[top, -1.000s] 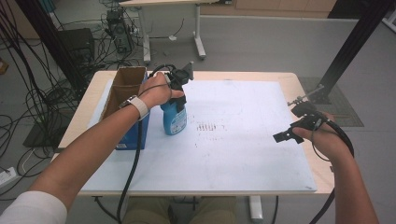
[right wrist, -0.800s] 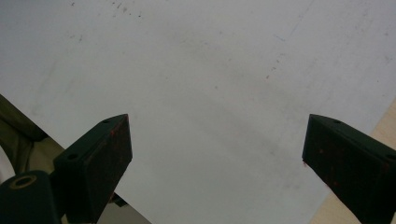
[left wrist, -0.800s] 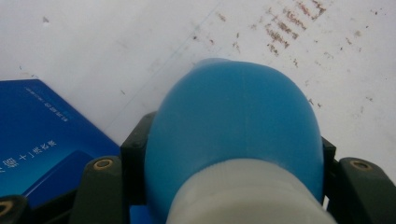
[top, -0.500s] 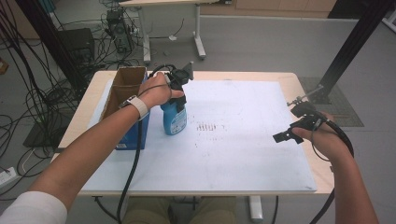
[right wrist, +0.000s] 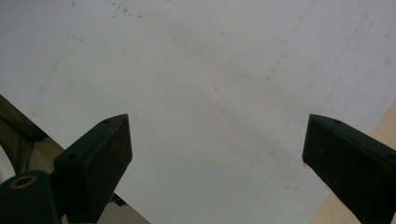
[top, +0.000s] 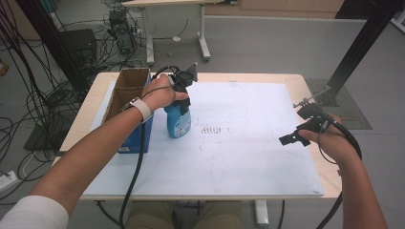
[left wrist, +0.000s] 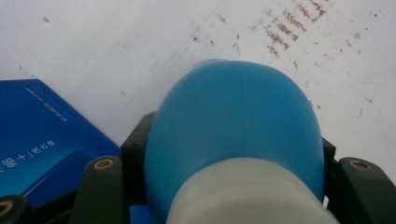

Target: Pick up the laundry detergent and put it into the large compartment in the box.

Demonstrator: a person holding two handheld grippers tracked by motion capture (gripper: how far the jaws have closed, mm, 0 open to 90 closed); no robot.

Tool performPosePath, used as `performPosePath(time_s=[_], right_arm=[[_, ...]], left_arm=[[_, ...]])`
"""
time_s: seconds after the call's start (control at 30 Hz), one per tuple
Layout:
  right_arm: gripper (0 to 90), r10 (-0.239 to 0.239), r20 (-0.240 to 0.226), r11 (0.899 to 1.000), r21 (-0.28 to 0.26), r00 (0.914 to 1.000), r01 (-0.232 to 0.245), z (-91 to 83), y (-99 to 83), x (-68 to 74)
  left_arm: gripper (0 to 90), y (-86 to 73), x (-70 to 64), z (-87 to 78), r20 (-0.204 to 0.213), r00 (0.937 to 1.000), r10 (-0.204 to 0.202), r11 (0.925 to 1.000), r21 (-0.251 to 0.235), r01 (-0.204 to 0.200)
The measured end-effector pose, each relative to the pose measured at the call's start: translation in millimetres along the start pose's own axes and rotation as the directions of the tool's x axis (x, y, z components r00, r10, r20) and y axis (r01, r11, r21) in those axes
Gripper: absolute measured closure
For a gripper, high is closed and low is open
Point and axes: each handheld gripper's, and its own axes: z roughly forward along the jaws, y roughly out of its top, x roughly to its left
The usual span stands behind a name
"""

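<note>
A blue bottle (top: 178, 121) with a white neck stands upright on the white sheet (top: 239, 157), just right of a blue cardboard box (top: 125, 114). My left gripper (top: 183, 95) is shut on the bottle's top from above. In the left gripper view the black jaws press both sides of the blue bottle (left wrist: 236, 126) below its white neck. My right gripper (top: 297, 131) hovers over the sheet's right side, open and holding nothing. In the right gripper view its fingers (right wrist: 95, 168) stand wide apart above bare white sheet (right wrist: 210, 93).
The open-topped box sits at the table's left edge. Brown smudges (top: 212, 130) mark the sheet right of the bottle. The wooden table edge (top: 305, 90) shows around the sheet. Cables and another desk lie on the floor beyond the table.
</note>
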Motion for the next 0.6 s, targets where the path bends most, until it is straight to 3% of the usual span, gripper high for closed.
performPosePath(time_s=[0.6], right_arm=[[8.2,-0.004,-0.001,1.000,0.000,1.0000,0.004,0.8,1.7,0.3]], left_arm=[[38.8,-0.4,-0.2,0.1,-0.001,1.0000,0.003,1.0000,-0.002,-0.003]])
